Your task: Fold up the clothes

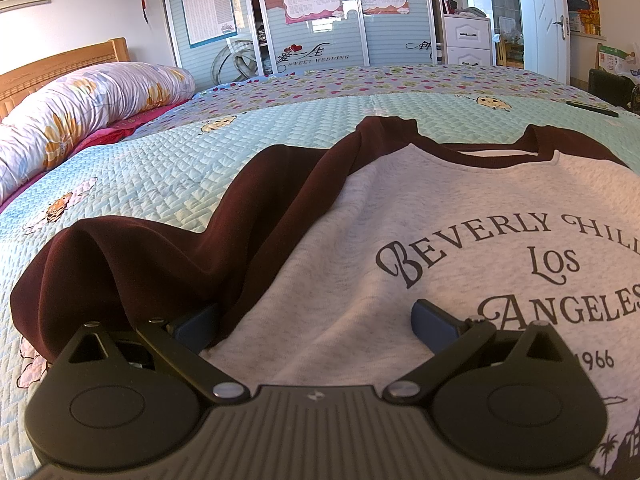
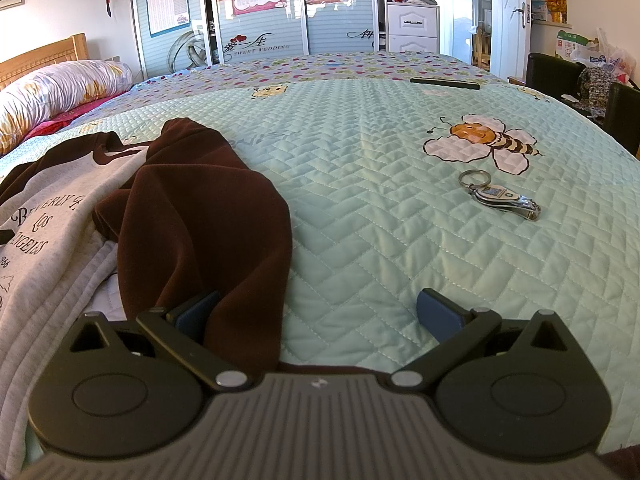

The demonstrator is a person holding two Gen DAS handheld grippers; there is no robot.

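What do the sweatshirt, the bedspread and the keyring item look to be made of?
Sweatshirt: soft knit, probably cotton fleece; matte heathered grey body, maroon sleeves. Bedspread: quilted fabric with a slight sheen, stitched in a brick-like pattern. Nail clipper on a ring: polished metal, judging by its bright reflections.

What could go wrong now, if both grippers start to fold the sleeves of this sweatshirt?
1. The left gripper is open across the seam of the dark left sleeve and the grey body; closing might pinch both layers.
2. The right sleeve lies bunched, so folding it may trap wrinkles.
3. The key ring lies on the quilt nearby; swept fabric could snag it.
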